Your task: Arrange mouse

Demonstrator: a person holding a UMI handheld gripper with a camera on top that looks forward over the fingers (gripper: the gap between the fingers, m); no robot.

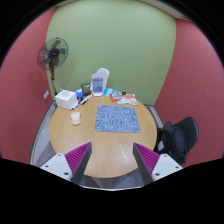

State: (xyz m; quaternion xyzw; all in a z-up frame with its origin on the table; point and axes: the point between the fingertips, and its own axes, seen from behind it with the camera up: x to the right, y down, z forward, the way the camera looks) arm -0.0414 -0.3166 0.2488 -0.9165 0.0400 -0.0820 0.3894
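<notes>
Nearest, the gripper [112, 160] is hovering over the near edge of a round wooden table [90, 135], its two fingers spread wide apart and holding nothing. Each finger is showing a pink pad [78, 157] on its inner face. Bare wood is lying between and just ahead of the fingers. Beyond them, near the table's middle, a blue patterned mat [119, 120] is lying flat. To its left, a small white cup [75, 117] is standing apart from it. At the far rim, a white box [66, 98], a clear jug [100, 81] and a clutter of small items [123, 97] are sitting close together. No mouse can be made out; it may be among that clutter. A dark chair [180, 137] is standing at the table's right side. Behind the table's left, a pedestal fan [52, 54] is standing against a red wall [25, 70], which is meeting a green wall [115, 40] at the back.
</notes>
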